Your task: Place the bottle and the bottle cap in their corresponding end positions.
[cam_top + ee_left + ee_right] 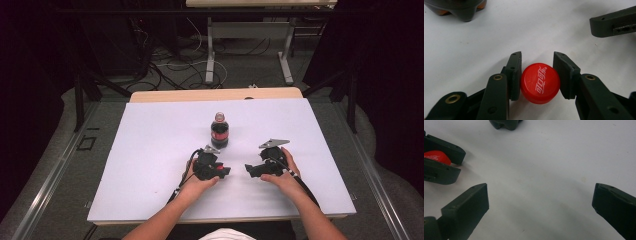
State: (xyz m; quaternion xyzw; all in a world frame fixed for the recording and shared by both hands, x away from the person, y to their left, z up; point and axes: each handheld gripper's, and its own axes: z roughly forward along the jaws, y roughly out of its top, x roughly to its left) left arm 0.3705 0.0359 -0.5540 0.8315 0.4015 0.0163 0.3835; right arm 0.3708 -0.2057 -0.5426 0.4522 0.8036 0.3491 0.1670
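Red cap [540, 83] sat pinched between the fingers [514, 75] of the left gripper [223, 171], low over the white worktop [150, 150], in front of the cola bottle [219, 131] and apart from it; whether the cap rested on the sheet or hung just above it could not be told. In the left gripper view both pads pressed flat against the knurled rim on opposite sides, the cap lying top face up and level. The right gripper [248, 168] rested near the left one, its fingers [471, 202] spread wide with nothing but bare worktop between them. The bottle stood upright, its neck showing red at the top; whether it carried another cap was too small to tell. Judgement on the step in hand, handling the loose cap: keep the squeeze across the full width of the rim so that it cannot pivot, hold the top face level, and move slowly, since a shallow smooth-sided disc could slip out of flat pads. If it is to be set down, lower until it touches before easing the fingers apart. Writing: white Chinese Coca-Cola script on the cap top; the bottle's red label could not be read.
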